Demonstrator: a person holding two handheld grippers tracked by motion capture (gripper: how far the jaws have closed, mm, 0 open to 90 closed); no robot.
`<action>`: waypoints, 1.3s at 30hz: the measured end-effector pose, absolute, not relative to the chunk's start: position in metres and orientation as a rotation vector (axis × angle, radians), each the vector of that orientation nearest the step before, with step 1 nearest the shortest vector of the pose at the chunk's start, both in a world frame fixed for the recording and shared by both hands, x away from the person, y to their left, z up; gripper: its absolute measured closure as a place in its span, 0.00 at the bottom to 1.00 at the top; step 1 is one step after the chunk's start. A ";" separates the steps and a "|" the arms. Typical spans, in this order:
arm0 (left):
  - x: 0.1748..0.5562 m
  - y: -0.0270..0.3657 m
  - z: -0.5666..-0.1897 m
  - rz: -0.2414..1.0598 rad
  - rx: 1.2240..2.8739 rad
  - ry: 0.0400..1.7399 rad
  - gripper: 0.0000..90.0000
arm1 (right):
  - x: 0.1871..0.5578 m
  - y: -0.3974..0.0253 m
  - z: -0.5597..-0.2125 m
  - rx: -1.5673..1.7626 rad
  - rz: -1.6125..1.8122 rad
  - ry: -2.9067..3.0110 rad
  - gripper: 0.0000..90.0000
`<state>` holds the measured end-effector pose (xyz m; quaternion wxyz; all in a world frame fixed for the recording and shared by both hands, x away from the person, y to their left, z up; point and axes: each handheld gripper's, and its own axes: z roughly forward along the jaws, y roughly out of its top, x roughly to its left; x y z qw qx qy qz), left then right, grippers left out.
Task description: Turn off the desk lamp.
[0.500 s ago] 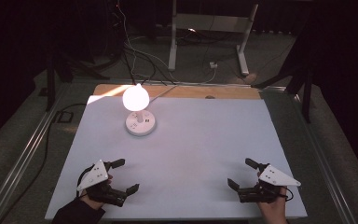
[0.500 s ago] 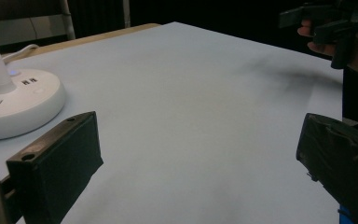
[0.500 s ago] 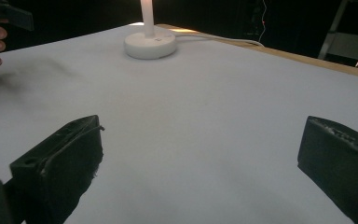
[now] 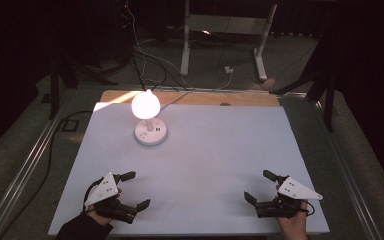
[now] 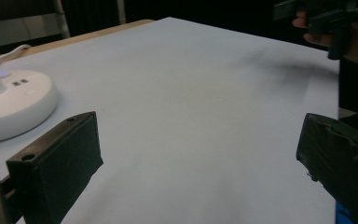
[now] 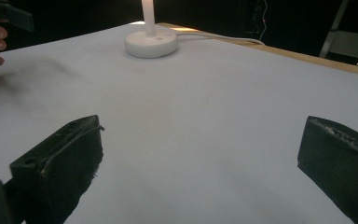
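Hand-held grippers (image 4: 136,190) (image 4: 260,186) agape (seemingly hovering), lamp (image 4: 149,120) lit

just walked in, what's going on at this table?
A person holds the left gripper and right gripper low over the near edge of the white table, both open and holding nothing. A lit lamp on a round white base stands at the far left, untouched. Nothing is being handled.
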<state>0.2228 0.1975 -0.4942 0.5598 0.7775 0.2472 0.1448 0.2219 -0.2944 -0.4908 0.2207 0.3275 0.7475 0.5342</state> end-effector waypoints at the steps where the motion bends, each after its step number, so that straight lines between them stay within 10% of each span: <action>1: 0.223 0.197 -0.494 0.343 1.836 0.578 0.01 | 0.222 -0.294 -0.491 0.906 1.475 2.066 0.00; 39: 0.256 0.178 -0.468 0.365 1.814 0.638 0.01 | 0.220 -0.294 -0.487 0.921 1.481 2.037 0.00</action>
